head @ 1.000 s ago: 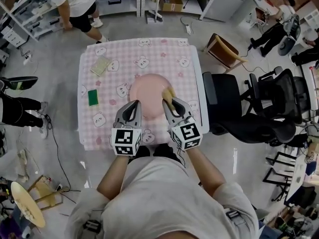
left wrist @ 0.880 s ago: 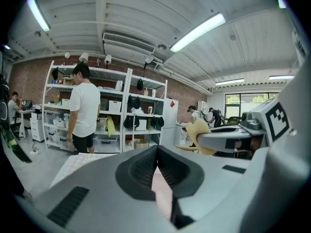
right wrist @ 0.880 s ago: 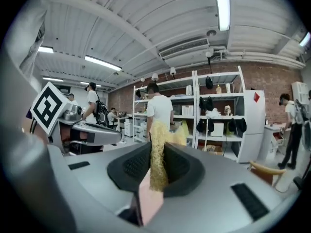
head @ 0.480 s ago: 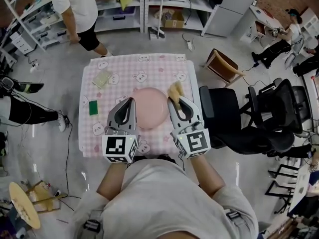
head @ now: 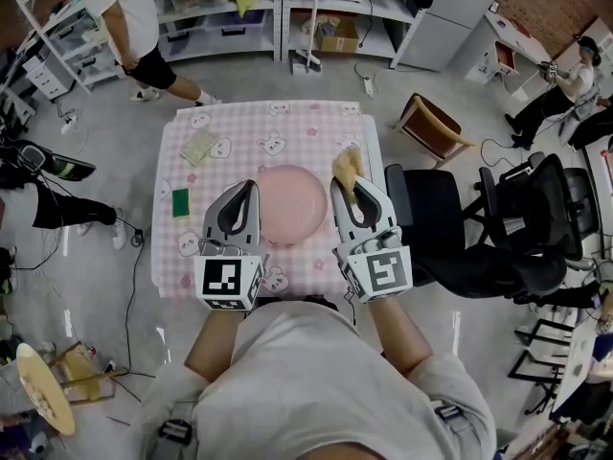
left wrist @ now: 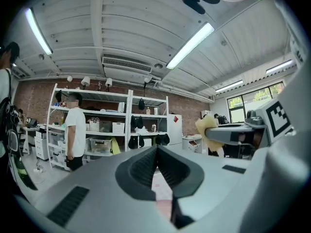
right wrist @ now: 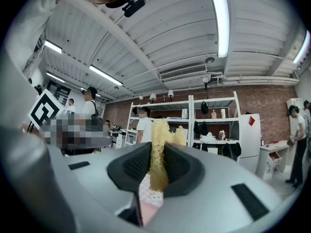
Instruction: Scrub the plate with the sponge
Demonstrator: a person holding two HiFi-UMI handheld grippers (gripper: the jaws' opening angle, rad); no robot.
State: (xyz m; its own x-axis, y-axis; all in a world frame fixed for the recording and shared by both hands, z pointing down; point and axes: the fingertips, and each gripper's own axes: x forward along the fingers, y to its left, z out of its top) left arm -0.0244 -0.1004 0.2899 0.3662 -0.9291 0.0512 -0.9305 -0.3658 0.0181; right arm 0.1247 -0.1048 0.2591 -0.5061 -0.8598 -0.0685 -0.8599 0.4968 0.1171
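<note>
A round pink plate (head: 287, 202) lies on the pink checked tablecloth (head: 297, 123), between my two grippers. My right gripper (head: 347, 182) is lifted above the plate's right edge and is shut on a yellow sponge (head: 346, 166); the right gripper view shows the sponge (right wrist: 158, 154) pinched between the jaws. My left gripper (head: 243, 192) hovers over the plate's left edge, its jaws together with nothing between them (left wrist: 158, 164). Both gripper views point up at the shelves and ceiling.
A green sponge (head: 180, 202) and a pale yellow-green cloth (head: 197, 148) lie on the table's left side. A black office chair (head: 436, 218) stands close to the table's right edge. A person (head: 134, 17) stands by the shelves beyond the far left corner.
Both grippers have risen off the plate and tilted upward. The right one carried the sponge from the plate's right part to beyond its right edge.
</note>
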